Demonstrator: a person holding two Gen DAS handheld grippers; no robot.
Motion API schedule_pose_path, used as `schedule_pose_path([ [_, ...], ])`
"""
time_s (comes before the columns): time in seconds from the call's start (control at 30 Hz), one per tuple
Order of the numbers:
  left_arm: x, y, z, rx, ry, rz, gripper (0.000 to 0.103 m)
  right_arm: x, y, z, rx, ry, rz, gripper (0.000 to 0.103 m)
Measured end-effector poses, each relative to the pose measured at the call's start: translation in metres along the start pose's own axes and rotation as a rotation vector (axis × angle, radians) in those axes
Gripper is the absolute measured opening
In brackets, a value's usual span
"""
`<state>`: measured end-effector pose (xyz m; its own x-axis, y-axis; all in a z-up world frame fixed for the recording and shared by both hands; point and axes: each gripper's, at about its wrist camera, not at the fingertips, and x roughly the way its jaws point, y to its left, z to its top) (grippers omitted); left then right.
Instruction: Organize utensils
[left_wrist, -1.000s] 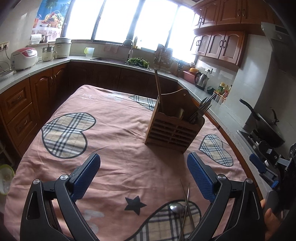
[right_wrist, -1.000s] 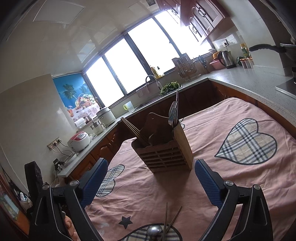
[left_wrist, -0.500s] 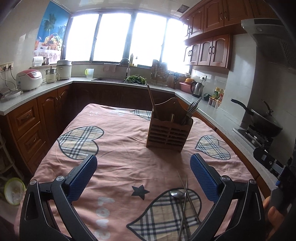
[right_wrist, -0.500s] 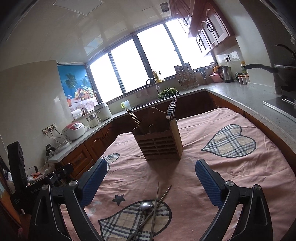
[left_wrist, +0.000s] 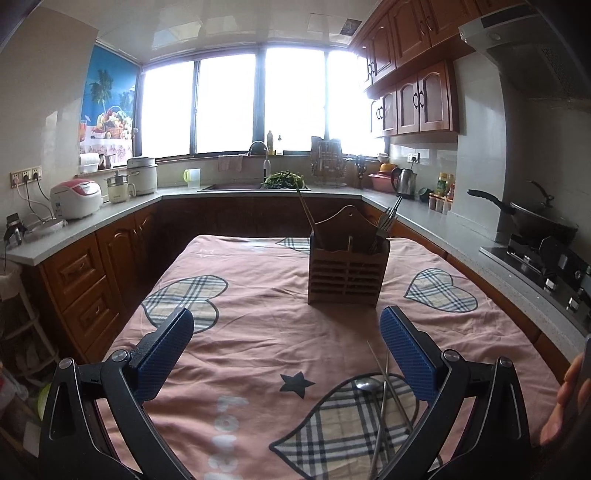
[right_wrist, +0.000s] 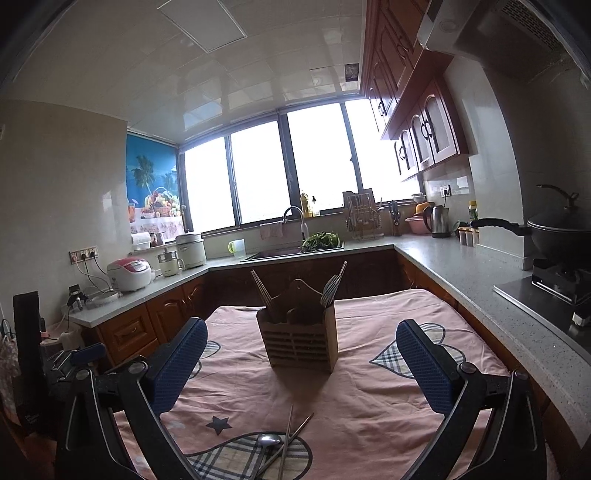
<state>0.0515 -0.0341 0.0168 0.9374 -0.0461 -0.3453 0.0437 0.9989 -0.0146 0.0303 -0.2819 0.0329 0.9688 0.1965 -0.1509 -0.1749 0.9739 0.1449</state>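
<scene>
A wooden utensil holder (left_wrist: 345, 271) stands on the pink cloth-covered table (left_wrist: 258, 325); it also shows in the right wrist view (right_wrist: 300, 341). It holds chopsticks (left_wrist: 308, 218) on its left and forks (left_wrist: 388, 218) on its right. A metal spoon (left_wrist: 365, 386) and loose metal chopsticks (left_wrist: 386, 402) lie on a plaid heart at the near edge, and also show in the right wrist view as spoon (right_wrist: 269, 439) and chopsticks (right_wrist: 288, 439). My left gripper (left_wrist: 286, 332) is open and empty, well short of the holder. My right gripper (right_wrist: 301, 343) is open and empty, above the near table.
Wooden cabinets and grey counters (left_wrist: 110, 218) ring the table on three sides. A rice cooker (left_wrist: 75, 199), a sink (left_wrist: 255, 186), a kettle (left_wrist: 404, 181) and a wok on a stove (left_wrist: 535, 225) sit on them. The left gripper's blue tip shows at the left in the right wrist view (right_wrist: 85, 350).
Both grippers have pulled back from the holder and tilted up. The holder now looks smaller and farther away, and more of the spoon and chopsticks shows. Both stay open.
</scene>
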Motion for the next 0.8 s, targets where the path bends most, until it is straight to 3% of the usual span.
schedule_pose_path([
  [0.27, 0.011, 0.003, -0.024, 0.002, 0.025, 0.066, 0.103, 0.014, -0.005, -0.048, 0.028, 0.023, -0.053, 0.103],
  [0.8, 0.013, 0.002, -0.03, 0.017, 0.033, 0.102, 0.103, 0.019, -0.008, -0.06, 0.023, 0.065, -0.059, 0.103],
])
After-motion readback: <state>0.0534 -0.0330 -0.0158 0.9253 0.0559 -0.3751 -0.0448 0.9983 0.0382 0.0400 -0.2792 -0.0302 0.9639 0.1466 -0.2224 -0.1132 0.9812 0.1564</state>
